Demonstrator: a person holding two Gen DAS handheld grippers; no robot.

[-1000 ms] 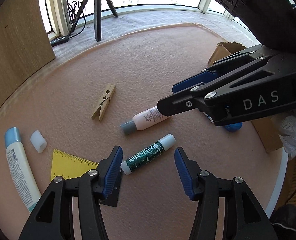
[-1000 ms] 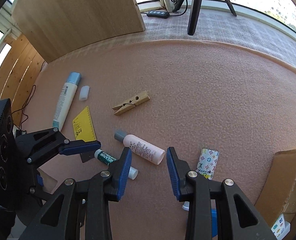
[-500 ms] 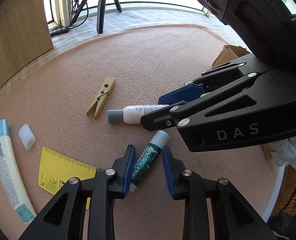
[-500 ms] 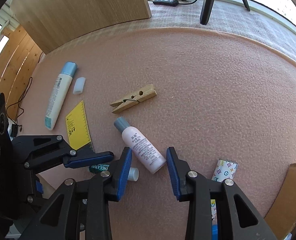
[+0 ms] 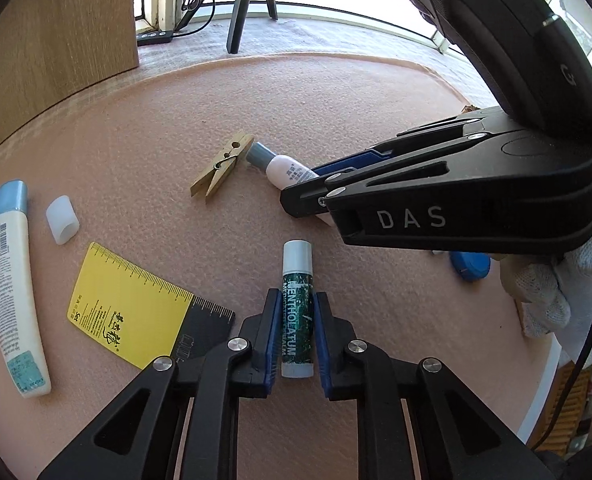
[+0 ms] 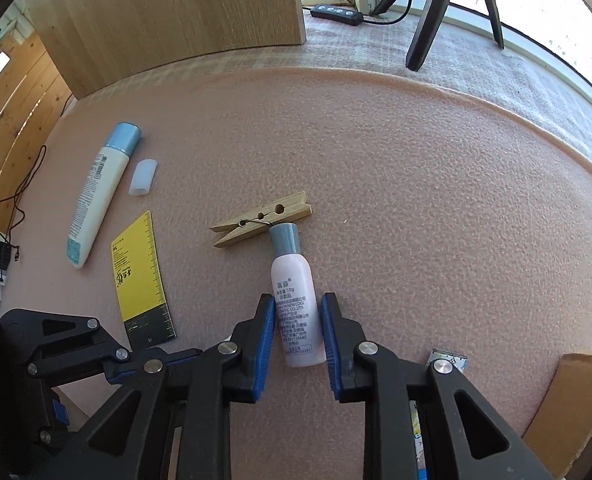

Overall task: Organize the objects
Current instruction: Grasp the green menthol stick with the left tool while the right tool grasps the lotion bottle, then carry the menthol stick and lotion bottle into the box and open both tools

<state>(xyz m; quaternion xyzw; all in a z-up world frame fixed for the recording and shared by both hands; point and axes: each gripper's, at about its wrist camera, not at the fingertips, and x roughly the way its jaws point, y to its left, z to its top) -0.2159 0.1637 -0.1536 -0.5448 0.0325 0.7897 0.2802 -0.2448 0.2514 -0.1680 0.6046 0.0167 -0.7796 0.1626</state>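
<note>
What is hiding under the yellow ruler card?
Only pink foam mat shows around the flat yellow ruler card. Whatever lies beneath stays covered; the black gripper arm hides its dark corner.

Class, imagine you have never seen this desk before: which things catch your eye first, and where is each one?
Both hand-held grippers are closing at once: the left hand-held gripper on a green lip balm stick, the right hand-held gripper on a small pink bottle, whose grey cap meets a wooden clothespin. A bright yellow ruler lies left of the balm.

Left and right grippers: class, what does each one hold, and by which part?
Left gripper, jaws closing: the lip balm stick, by its lower barrel. Right gripper, jaws closing: the pink bottle, by its lower body.
</note>
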